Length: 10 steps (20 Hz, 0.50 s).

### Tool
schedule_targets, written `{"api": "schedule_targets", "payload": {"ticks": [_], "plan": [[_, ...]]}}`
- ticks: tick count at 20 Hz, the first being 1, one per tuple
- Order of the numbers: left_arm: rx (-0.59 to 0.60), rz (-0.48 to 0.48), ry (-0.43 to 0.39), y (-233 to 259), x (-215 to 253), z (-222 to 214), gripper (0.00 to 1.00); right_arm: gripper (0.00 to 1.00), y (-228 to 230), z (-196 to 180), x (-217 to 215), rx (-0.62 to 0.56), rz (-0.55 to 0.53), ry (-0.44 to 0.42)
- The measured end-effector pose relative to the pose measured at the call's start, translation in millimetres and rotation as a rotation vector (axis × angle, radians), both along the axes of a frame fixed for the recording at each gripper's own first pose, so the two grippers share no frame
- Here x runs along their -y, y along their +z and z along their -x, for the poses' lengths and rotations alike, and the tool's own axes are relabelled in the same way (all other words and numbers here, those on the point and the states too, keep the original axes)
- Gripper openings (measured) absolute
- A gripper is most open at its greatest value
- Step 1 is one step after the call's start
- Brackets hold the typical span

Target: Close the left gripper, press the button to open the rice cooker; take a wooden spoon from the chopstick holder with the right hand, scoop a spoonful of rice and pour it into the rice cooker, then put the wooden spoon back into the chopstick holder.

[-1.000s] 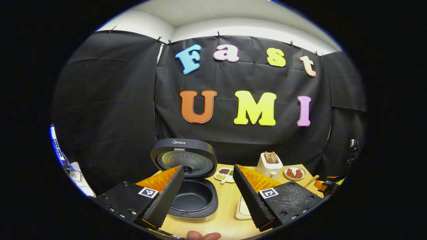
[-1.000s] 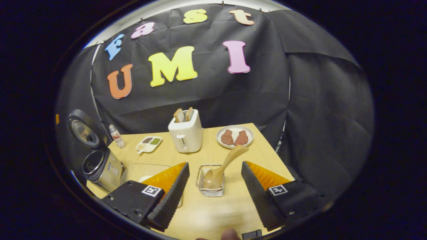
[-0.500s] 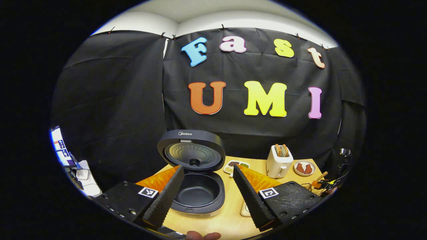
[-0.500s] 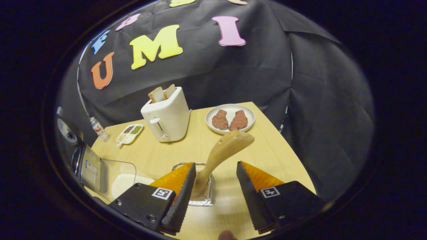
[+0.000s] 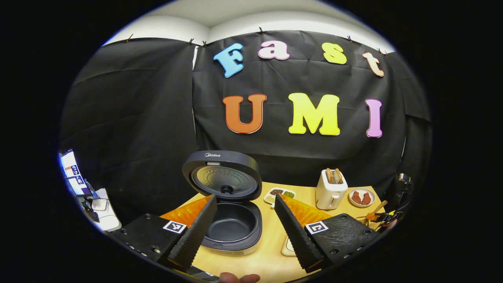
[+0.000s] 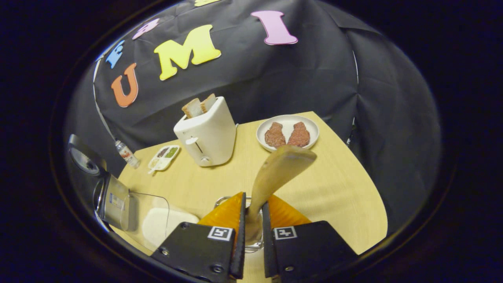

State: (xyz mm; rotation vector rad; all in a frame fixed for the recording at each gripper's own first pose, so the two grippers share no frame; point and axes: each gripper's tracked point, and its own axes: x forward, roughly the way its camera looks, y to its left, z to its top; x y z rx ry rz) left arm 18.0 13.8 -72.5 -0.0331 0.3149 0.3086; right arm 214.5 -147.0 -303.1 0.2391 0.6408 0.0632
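Pinching the wooden spoon in our right gripper while it is standing in the chopstick holder; left gripper is hanging spread above the open rice cooker, leaving room.

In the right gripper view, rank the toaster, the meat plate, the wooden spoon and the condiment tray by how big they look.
1. toaster
2. wooden spoon, though it sits nearest the camera, clamped in the right gripper, so its rank against the toaster is unsure
3. meat plate
4. condiment tray
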Motion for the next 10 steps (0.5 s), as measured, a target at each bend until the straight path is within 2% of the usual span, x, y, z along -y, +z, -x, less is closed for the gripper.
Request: {"api": "schedule_targets", "payload": {"ticks": [1,2,5,8,10], "plan": [[0.001,0.0,0.006,0,0,2,0.95,0.16,0,0,-1,-0.002,0.0,-0.003],[0.005,0.004,0.008,1,1,3,0.94,0.13,3,1,-2,-0.001,-0.008,-0.001],[0.01,0.014,0.005,-1,2,6,0.94,0.1,24,5,-1,0.027,0.005,-0.002],[0.023,0.024,-0.002,3,-4,9,0.94,0.1,67,11,1,0.102,0.04,-0.033],[0.029,0.03,-0.02,2,-9,8,0.95,0.1,96,17,-12,0.144,0.036,-0.037]]}}
